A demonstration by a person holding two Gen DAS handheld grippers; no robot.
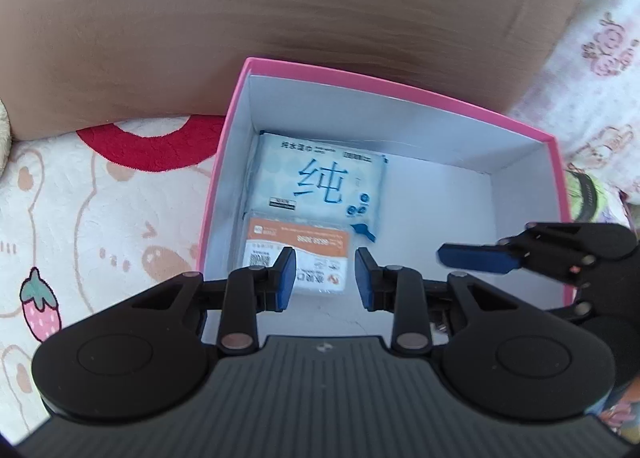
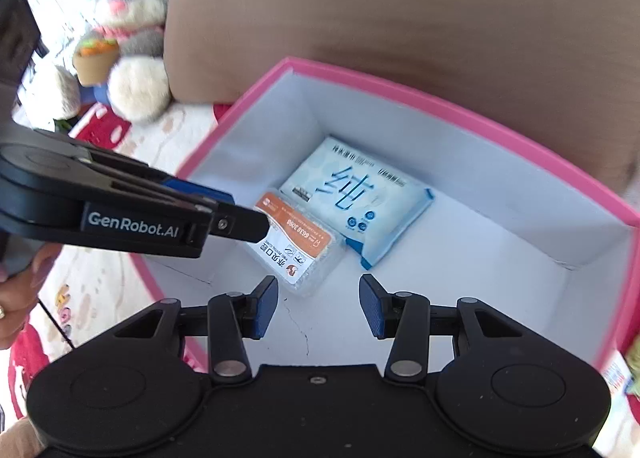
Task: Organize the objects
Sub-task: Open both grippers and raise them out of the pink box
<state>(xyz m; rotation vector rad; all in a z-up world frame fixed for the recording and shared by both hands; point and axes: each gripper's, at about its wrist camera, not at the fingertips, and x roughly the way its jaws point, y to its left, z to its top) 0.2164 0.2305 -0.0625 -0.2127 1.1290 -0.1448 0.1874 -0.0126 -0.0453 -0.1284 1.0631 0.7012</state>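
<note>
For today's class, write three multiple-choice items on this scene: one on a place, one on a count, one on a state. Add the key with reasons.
1. Where does the orange-labelled pack lie?
A. On the rug
B. In the pink box, beside the blue wipes pack
C. On the brown cushion

2. How many packs are in the box?
A. One
B. Two
C. Four

3. What does the right gripper hold?
A. Nothing
B. A plush toy
C. The wipes pack

Key: 1 B, both packs rest on the box floor; 2 B, only two show; 3 A, its jaws stand apart with nothing between them.
</note>
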